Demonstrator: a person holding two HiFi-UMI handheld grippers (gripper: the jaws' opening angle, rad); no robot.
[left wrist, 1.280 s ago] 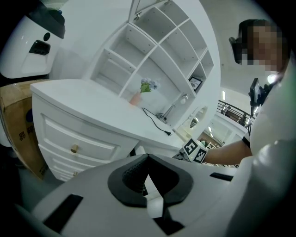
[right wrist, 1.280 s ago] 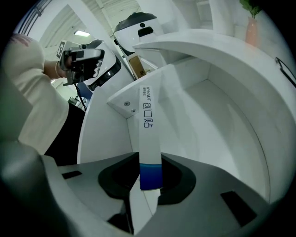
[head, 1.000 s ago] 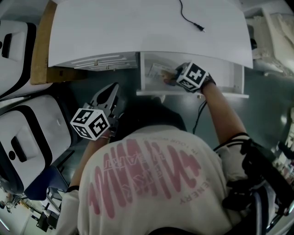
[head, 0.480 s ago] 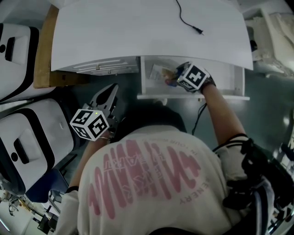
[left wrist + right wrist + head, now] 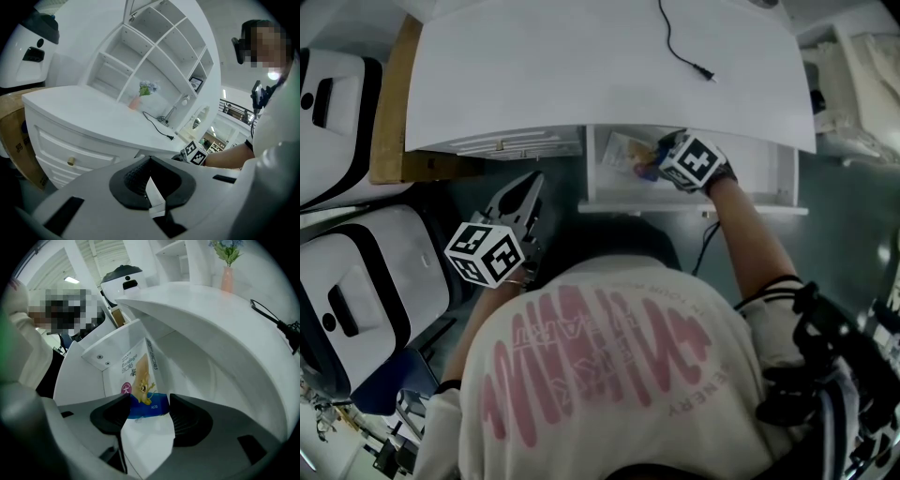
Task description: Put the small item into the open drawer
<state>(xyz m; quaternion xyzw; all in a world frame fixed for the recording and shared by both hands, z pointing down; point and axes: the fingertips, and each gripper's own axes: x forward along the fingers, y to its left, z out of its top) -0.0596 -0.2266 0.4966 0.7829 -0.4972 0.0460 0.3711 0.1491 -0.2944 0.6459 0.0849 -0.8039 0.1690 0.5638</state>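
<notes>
Bandage packet (image 5: 138,376), flat on the floor of the open drawer (image 5: 694,204), in the drawer's left part, with its far edge against the left inner wall. The packet is white with a cartoon figure and a blue band along its near edge.

Right gripper (image 5: 149,401), pointing steeply down into the drawer just right of the packet (image 5: 623,153). Its jaws stand wide apart, having just been opening. The blue band of the packet shows between them, but the pads do not press on it. The marker cube (image 5: 696,159) on this gripper (image 5: 654,159) sits over the middle of the drawer.

White desk top (image 5: 581,66), overhanging the far part of the drawer. A black cable (image 5: 680,42) lies on it, its plug near the right side. In the right gripper view a pink vase of flowers (image 5: 227,280) stands far back on the desk.

Left gripper (image 5: 530,187), held well apart from the drawer, near the person and left of it, below the desk's edge. Its jaws are together at the tips with nothing between them (image 5: 150,159). It looks toward a closed drawer with a brass knob (image 5: 71,161).

Person's white shirt (image 5: 600,375) with pink print, filling the near part of the head view. White machines (image 5: 356,281) stand at far left.
</notes>
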